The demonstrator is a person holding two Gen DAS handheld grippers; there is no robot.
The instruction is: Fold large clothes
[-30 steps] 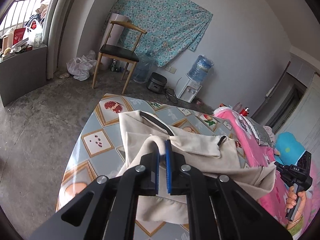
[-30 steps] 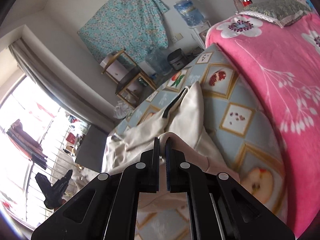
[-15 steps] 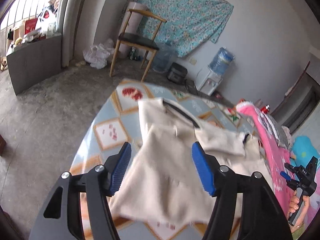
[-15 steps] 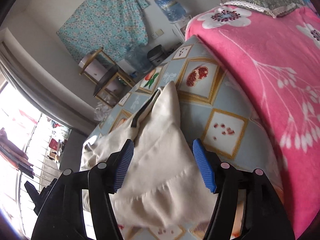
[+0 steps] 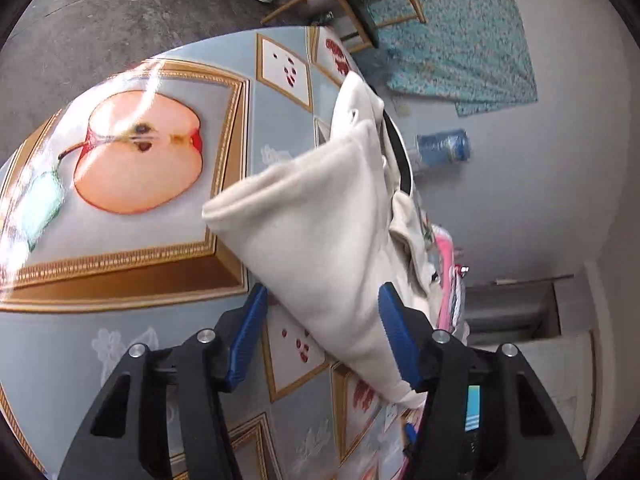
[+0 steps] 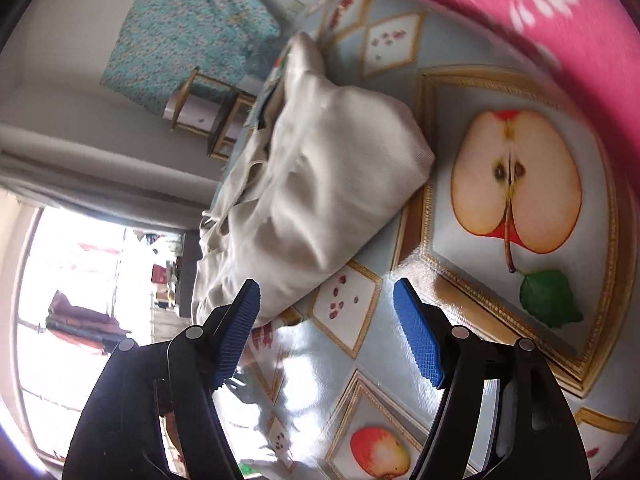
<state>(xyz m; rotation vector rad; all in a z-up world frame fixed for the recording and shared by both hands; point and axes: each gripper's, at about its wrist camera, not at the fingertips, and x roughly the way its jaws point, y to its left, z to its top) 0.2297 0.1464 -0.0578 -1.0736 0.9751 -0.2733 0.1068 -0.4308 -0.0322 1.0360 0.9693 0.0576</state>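
Note:
A cream garment (image 5: 328,232) lies folded on a table covered with a fruit-print cloth (image 5: 132,168). In the left wrist view my left gripper (image 5: 322,336) is open, its blue pads on either side of the garment's near end, not closed on it. In the right wrist view the same garment (image 6: 316,192) lies bunched ahead and to the left. My right gripper (image 6: 326,332) is open and empty, its left pad close to the garment's near edge, over the tablecloth (image 6: 516,184).
A pink blanket (image 6: 540,12) covers a bed beside the table. A wooden chair (image 5: 360,4), a water bottle (image 5: 440,146) and a hanging blue floral cloth (image 5: 460,40) stand by the far wall. A bright window (image 6: 80,280) is to the left.
Both grippers were shut on the garment one second ago. They opened and let it drop onto the table, then rolled sideways and came low over the tablecloth near the garment.

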